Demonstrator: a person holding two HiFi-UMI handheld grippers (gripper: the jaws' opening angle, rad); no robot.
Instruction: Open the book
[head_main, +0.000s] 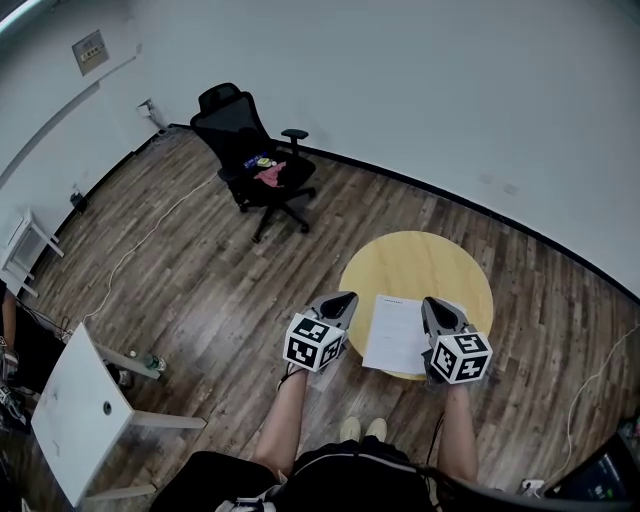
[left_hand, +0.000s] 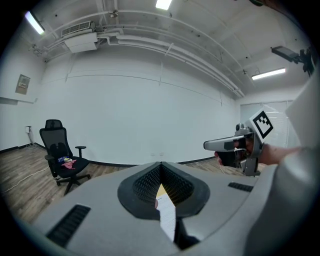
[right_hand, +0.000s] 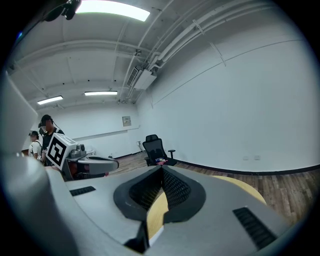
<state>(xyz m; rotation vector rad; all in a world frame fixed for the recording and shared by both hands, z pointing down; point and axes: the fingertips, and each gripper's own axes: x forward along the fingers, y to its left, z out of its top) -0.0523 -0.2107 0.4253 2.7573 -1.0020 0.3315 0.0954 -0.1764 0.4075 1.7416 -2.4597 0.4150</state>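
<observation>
A white book (head_main: 397, 333) lies closed and flat at the near edge of the round yellow table (head_main: 420, 262). My left gripper (head_main: 345, 298) hovers just off the book's left side, its jaws together with nothing between them. My right gripper (head_main: 430, 303) sits over the book's right edge, also shut and empty. In the left gripper view the closed jaws (left_hand: 161, 165) frame a strip of the book (left_hand: 167, 212), and the right gripper (left_hand: 207, 145) shows to the right. In the right gripper view the shut jaws (right_hand: 161, 167) point over the table (right_hand: 240, 187), with the left gripper (right_hand: 112, 162) at left.
A black office chair (head_main: 255, 160) with small items on its seat stands on the wooden floor beyond the table. A white side table (head_main: 85, 410) is at the lower left, and a cable runs across the floor. People (right_hand: 42, 135) stand far off in the right gripper view.
</observation>
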